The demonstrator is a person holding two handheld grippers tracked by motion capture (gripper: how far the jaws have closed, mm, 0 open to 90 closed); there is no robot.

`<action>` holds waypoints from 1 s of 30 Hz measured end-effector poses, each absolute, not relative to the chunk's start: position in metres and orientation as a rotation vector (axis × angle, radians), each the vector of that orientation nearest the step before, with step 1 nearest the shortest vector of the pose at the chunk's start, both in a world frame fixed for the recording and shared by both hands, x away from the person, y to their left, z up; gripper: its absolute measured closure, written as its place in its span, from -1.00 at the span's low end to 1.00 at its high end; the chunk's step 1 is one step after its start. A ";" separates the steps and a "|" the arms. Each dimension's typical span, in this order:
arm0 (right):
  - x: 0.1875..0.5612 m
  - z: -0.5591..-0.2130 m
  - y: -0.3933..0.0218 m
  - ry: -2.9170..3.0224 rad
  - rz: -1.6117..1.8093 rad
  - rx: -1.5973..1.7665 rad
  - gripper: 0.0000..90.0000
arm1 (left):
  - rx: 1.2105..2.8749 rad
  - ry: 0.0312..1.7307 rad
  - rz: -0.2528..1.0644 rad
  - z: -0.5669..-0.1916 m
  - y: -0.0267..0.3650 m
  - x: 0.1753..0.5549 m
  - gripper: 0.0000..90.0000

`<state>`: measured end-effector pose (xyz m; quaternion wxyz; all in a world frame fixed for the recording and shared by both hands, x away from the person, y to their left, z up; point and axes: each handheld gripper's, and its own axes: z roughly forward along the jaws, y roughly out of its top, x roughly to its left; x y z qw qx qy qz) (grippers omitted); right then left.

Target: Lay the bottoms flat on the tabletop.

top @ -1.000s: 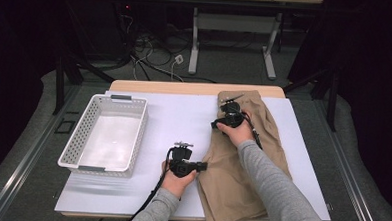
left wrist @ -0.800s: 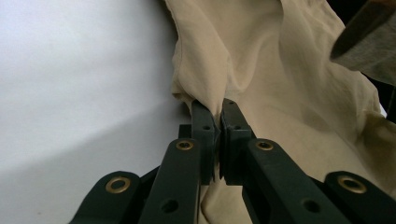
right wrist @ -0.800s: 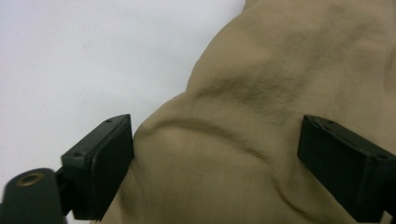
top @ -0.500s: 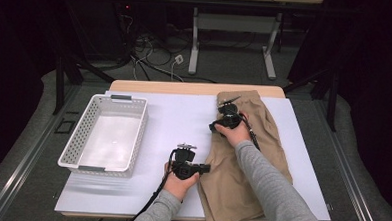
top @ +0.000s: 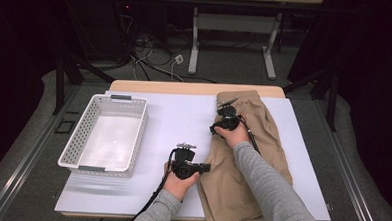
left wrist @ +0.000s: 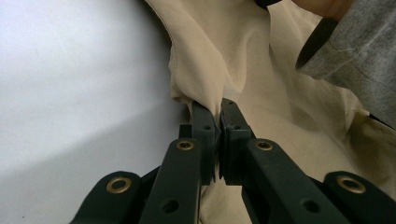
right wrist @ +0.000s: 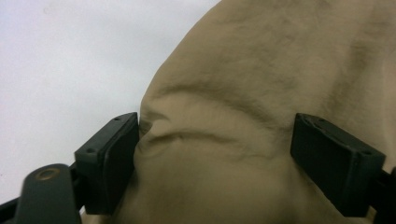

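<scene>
Left gripper (left wrist: pixel 218 122) jaws pinch the shorts (top: pixel 241 167) edge — right gripper (right wrist: pixel 215 154) jaws closing, straddling cloth

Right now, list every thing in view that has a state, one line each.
Khaki shorts: lying flat on the white table cover, left edge pinched up.
Left tool: shut on the shorts' edge.
Right tool: open, jaws astride a fabric bulge, just been closing.
White basket: upright, empty, left of the shorts.
</scene>
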<state>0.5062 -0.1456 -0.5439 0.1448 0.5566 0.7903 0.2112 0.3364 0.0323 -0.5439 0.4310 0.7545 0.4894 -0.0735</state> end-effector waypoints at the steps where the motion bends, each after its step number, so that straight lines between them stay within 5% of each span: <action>1: 0.506 -0.544 -0.146 2.279 0.607 1.599 -0.57 | 1.880 1.220 -0.181 -0.544 0.032 0.336 0.94; 16: 0.500 -0.541 -0.151 2.280 0.664 1.543 0.72 | 1.894 1.194 -0.173 -0.540 0.021 0.336 0.95; 30: 0.509 -0.530 -0.151 2.286 0.725 1.630 0.94 | 1.859 1.219 -0.159 -0.529 0.040 0.344 0.95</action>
